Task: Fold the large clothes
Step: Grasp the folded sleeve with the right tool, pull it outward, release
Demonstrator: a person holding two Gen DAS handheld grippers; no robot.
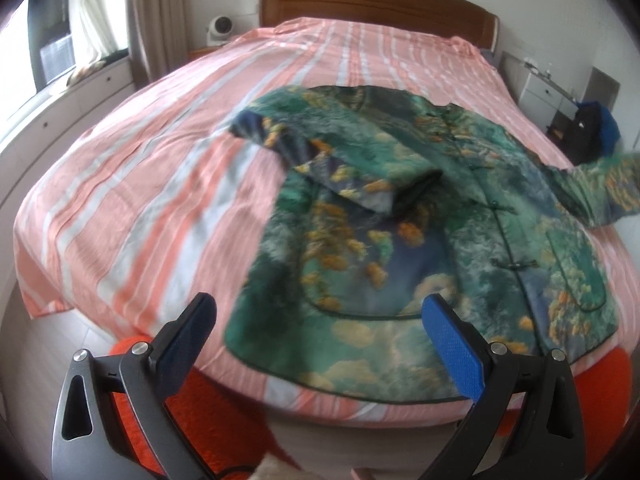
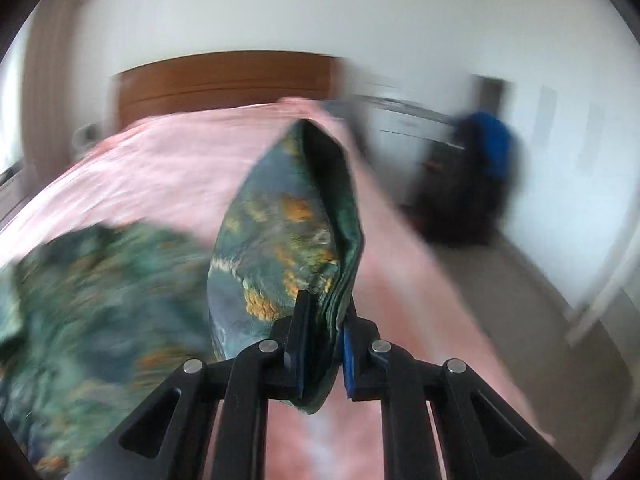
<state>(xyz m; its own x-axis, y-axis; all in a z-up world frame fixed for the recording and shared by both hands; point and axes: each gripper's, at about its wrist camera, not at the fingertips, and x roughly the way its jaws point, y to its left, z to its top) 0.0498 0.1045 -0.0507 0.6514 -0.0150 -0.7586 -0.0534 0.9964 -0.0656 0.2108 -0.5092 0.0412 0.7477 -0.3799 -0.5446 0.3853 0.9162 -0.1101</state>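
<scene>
The green jacket lies spread on the bed, one sleeve folded across its front, while the right gripper pinches its other sleeve and the left gripper hangs wide open, empty.

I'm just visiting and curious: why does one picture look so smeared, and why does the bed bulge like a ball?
Right wrist view: motion blur smears the bed and walls; only the right gripper and the jacket sleeve it pinches stay sharp. Left wrist view: mostly clear, slightly soft; the left gripper is open. Both: fisheye lenses bend straight edges, with dark corners.
</scene>
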